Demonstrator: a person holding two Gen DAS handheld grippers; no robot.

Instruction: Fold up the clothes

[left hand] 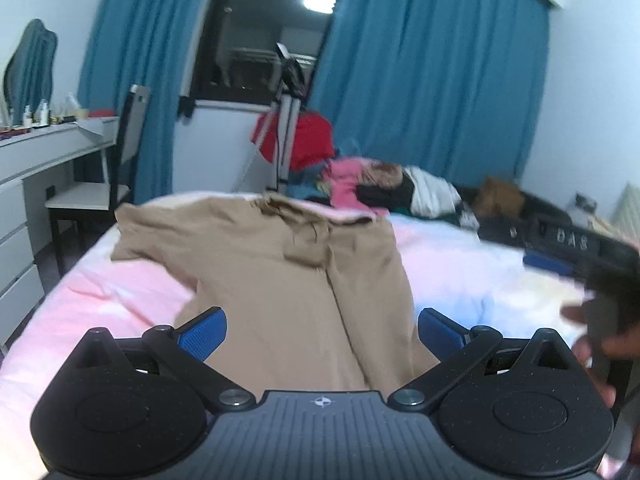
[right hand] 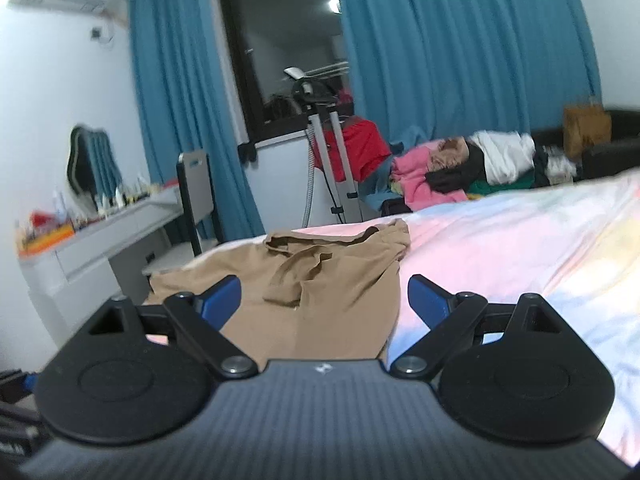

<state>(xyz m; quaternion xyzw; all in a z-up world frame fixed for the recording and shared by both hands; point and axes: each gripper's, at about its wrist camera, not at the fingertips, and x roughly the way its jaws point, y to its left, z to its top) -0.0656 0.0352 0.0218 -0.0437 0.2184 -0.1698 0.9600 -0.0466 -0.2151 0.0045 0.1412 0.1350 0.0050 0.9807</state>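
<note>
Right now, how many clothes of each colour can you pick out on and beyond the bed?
Tan: 1, trousers spread on the bed
Pink: 1
Red: 1
White: 1
Black: 1
Total: 5 I can tell apart; the pile hides more.

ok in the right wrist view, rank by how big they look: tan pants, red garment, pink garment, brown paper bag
1. tan pants, though nearest the camera
2. red garment and pink garment look alike, unranked
3. brown paper bag

Both grippers, left gripper (left hand: 322, 330) and right gripper (right hand: 324, 298), have matte black linkages, silver pivot screws, blue ribbed pads (left hand: 202, 332), and a small compass-like emblem.
</note>
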